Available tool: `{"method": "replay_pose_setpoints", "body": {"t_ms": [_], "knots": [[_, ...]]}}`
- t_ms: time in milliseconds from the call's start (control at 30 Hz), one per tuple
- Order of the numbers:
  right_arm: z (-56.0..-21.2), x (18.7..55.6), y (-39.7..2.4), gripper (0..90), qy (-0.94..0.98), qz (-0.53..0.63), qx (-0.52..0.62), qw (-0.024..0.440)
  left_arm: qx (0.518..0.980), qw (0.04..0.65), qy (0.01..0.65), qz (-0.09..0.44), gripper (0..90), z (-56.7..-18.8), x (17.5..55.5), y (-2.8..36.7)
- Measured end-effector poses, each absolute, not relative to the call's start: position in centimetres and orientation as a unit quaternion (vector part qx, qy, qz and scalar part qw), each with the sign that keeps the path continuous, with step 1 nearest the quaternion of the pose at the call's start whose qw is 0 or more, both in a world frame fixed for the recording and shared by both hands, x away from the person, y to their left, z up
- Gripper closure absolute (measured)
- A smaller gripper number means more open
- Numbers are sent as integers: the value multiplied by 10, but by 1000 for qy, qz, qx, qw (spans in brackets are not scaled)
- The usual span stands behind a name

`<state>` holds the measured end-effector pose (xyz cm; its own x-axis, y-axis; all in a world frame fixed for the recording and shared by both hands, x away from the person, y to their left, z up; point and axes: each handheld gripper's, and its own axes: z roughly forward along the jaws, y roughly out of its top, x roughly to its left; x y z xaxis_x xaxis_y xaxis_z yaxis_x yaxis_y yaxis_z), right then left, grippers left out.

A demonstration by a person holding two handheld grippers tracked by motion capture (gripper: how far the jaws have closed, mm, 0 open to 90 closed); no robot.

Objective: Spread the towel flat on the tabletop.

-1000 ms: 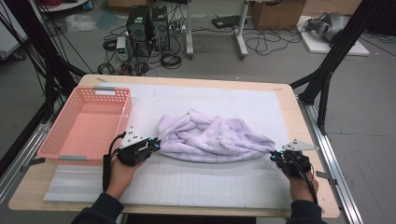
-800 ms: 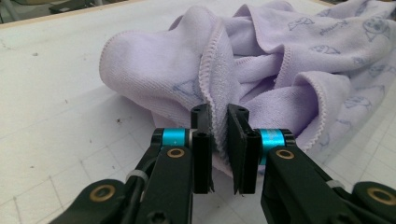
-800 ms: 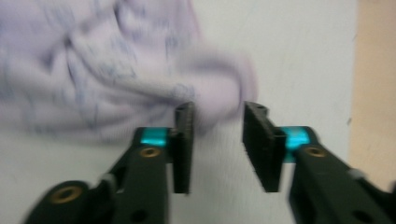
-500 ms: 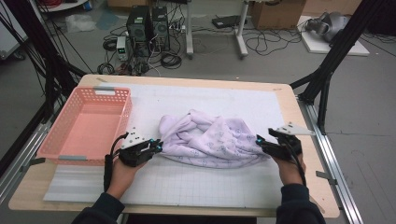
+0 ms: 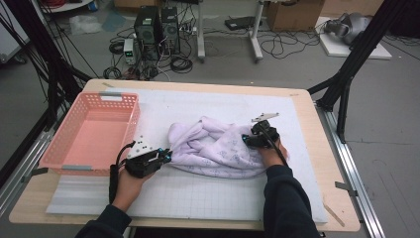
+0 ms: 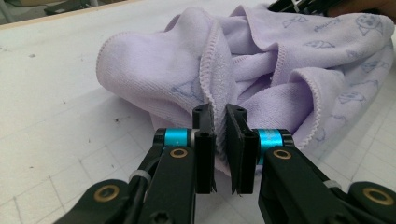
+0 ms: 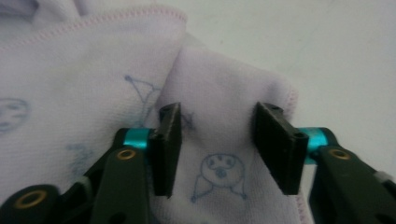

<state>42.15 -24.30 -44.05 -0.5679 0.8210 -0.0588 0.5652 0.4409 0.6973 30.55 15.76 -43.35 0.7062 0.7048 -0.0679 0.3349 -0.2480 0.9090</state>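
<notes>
A lilac towel (image 5: 218,148) with small blue drawings lies crumpled in the middle of the white mat. My left gripper (image 5: 166,157) is at the towel's left end, shut on a stitched hem (image 6: 219,112) of the towel (image 6: 154,70). My right gripper (image 5: 246,140) hovers over the towel's right part, pointing left. Its jaws (image 7: 217,116) have just been closing but still stand apart; a fold of the towel (image 7: 70,70) with a drawn face lies between them, and the pads do not press on it.
A pink plastic basket (image 5: 131,119) stands on the left of the wooden table (image 5: 341,208), close behind my left hand. The white gridded mat (image 5: 198,196) covers most of the tabletop. Black frame legs rise at both sides.
My right gripper has moved from the table's right edge leftward onto the towel, and its jaws stand wider than a second ago. The towel's right end has bunched inward. The left gripper stayed put.
</notes>
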Motion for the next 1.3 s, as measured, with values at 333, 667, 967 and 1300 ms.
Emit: {"method": "replay_pose_setpoints", "body": {"t_ms": [333,667,967,1300], "knots": [[-423,428,-285,861,750,278,519,300,772,507,338,180,821,-434,303,159],[-407,404,-324,662,708,351,539,292,753,521,360,180,433,-422,304,155],[-386,342,-323,521,713,411,488,291,781,525,307,142,374,-408,318,117],[-404,306,-326,451,729,412,473,274,841,463,260,106,369,-413,350,48]]}}
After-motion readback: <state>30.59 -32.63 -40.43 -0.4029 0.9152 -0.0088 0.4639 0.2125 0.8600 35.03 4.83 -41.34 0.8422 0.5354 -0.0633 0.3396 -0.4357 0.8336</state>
